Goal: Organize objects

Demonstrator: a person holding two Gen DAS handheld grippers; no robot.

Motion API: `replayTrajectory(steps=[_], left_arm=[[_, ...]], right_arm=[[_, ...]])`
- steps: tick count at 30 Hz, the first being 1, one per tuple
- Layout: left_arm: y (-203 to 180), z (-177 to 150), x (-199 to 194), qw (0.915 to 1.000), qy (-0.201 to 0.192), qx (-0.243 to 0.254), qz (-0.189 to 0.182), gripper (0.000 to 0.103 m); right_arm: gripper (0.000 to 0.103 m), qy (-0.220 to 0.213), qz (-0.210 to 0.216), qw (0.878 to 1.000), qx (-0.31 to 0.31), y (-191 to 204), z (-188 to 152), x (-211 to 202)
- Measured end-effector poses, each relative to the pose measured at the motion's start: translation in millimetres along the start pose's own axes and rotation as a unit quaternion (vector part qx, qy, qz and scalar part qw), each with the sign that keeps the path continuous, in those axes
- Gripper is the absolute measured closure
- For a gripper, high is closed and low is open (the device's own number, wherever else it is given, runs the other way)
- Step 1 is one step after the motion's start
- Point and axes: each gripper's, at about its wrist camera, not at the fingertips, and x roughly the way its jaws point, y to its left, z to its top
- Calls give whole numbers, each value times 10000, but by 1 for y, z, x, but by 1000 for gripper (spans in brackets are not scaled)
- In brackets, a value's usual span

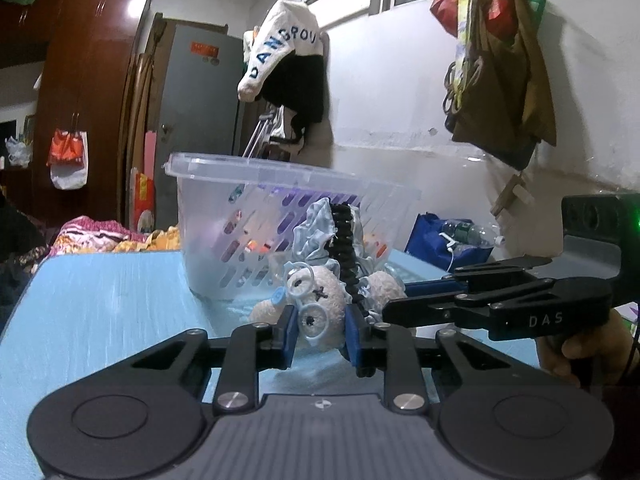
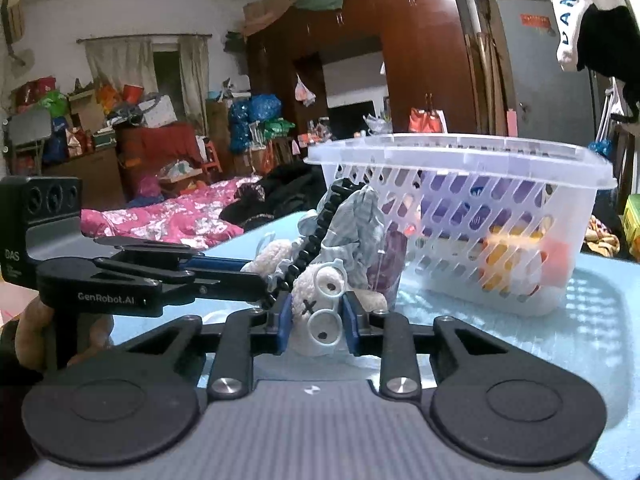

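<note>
both jaws pinch the plush toy [image 1: 320,304] on a blue table [image 1: 112,300] in a cluttered bedroom.

Pale plush bear with light-blue plastic glasses [image 1: 320,308] lies on the light-blue desk [image 1: 112,300], just in front of the clear slotted plastic basket [image 1: 256,216]. Black beaded cord [image 1: 344,248] and pale-blue ruffled cloth [image 1: 316,228] rise from the bear, against the basket wall. Small items sit inside the basket; identity unclear. Left tool [image 1: 320,336] brackets the bear's head. Right tool [image 2: 314,328] brackets it from the right side, crossing before the left one. Pink floral bed [image 2: 168,216] lies behind the desk.
</note>
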Motion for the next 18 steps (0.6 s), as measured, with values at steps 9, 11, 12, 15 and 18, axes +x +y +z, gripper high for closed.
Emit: replayTrajectory(steps=[9,11,12,15,18], left_arm=[[-18,10,-14,9992,-326,252,-8,74],[-19,11,-16,9990,-376,256,-25,74],[-20,12,-16,9989,-398,263,-29,74],[-24,19,-17,9984,-459,319,-20,74],[-29,32,-20,9974,-603,403,-23,74]], right_arm=[[74,-291,-89,9991,-294,9,12,-13],[74,-335,-84,9989,-312,9,14,-15],[74,-354,-83,9988,-317,9,15,-15],[74,-417,-128,9983,-390,10,17,-17],[74,-502,-151,9976,-446,6,27,-22]])
